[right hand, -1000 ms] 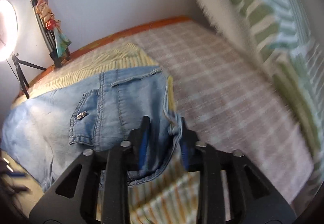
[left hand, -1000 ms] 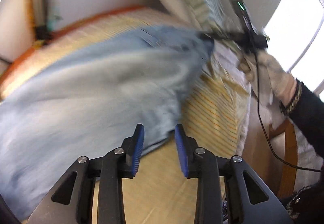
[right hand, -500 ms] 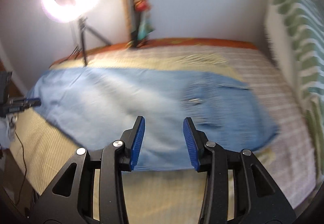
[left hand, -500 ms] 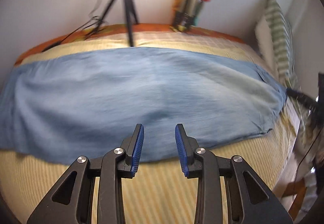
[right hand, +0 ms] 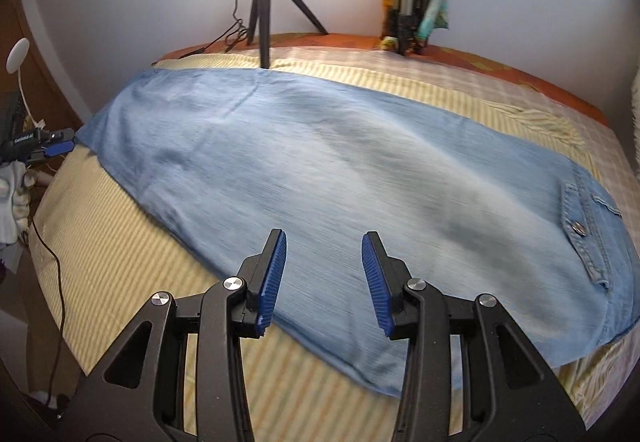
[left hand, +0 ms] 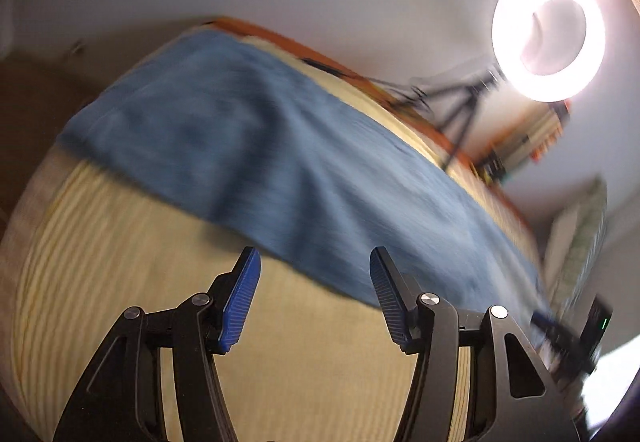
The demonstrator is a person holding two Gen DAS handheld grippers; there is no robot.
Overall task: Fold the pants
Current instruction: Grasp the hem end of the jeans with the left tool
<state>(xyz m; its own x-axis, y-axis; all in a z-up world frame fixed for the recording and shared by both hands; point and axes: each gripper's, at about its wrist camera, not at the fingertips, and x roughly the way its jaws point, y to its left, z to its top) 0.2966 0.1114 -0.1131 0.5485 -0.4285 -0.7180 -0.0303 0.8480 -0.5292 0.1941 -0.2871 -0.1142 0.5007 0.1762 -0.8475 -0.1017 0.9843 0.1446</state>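
- In my left wrist view, the picture is tilted and blurred. The light blue denim pants (left hand: 280,170) lie spread flat as one long band across the yellow striped bed cover (left hand: 120,282), running from upper left to lower right.
- My left gripper (left hand: 315,274) hangs over the near edge of the pants. Its jaws have just been opening; they stand apart and nothing is between them.
- A bright ring lamp (left hand: 548,32) on a black tripod (left hand: 460,114) stands behind the bed.
- In my right wrist view, the pants are sharper. The cloth is smooth with a few soft creases, and a back pocket flap with a metal button (right hand: 579,229) is at the right end.
- My right gripper (right hand: 324,254) is above the near edge of the pants, jaws released, holding nothing.
- At the far left, a white-gloved hand (right hand: 12,198) appears near the leg end.
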